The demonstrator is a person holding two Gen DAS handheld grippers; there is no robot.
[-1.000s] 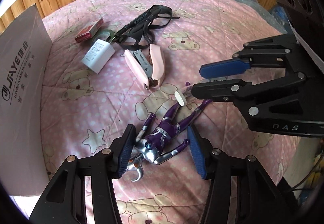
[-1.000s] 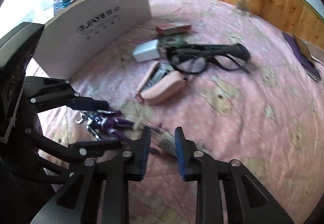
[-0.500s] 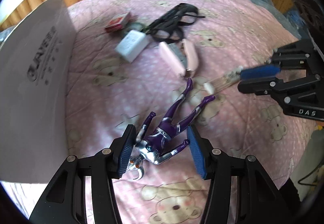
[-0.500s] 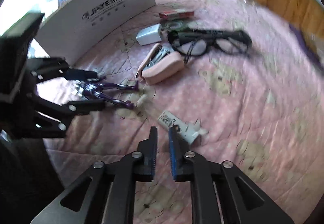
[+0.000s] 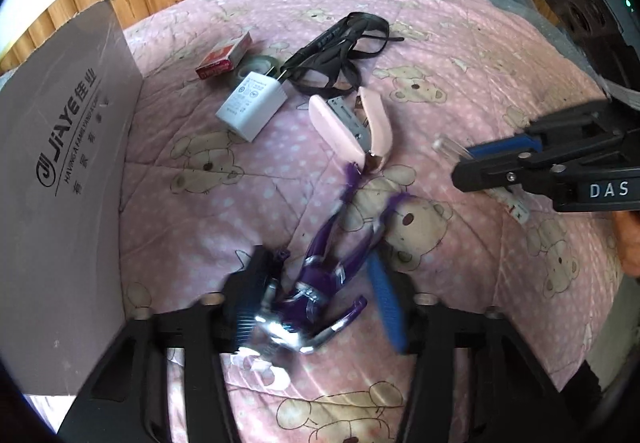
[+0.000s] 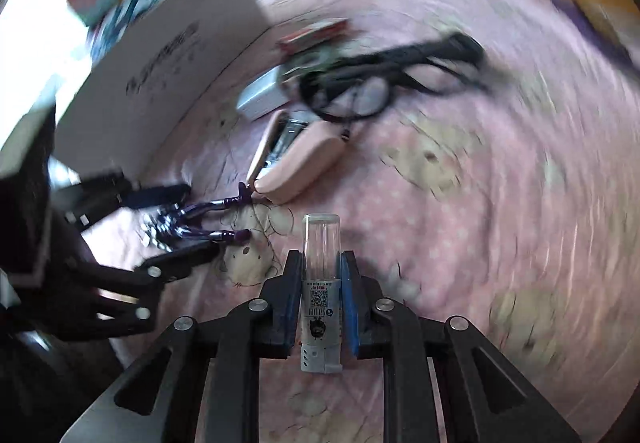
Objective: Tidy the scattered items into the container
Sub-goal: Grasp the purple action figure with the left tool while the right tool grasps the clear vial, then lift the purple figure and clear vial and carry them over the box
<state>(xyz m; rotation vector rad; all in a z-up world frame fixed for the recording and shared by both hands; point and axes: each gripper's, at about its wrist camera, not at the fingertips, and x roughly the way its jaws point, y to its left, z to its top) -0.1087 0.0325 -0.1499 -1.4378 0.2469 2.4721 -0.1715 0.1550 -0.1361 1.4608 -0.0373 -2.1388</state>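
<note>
The right gripper [image 6: 320, 283] is clamping a tube [image 6: 321, 275] between its jaws, just right of the figure [image 5: 320, 275]. The left gripper [image 5: 316, 299] is straddling the figure on the bed [image 5: 480, 63], jaws wide. The box [image 5: 64, 171] is standing left of the figure.

"JiAYE" on cardboard box [image 5: 68, 171]; "DAS" on right tongs [image 5: 476, 163].

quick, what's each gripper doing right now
Left gripper: open around the purple figure, no clamp visible.
Right gripper: shut on the clear-capped tube.
</note>
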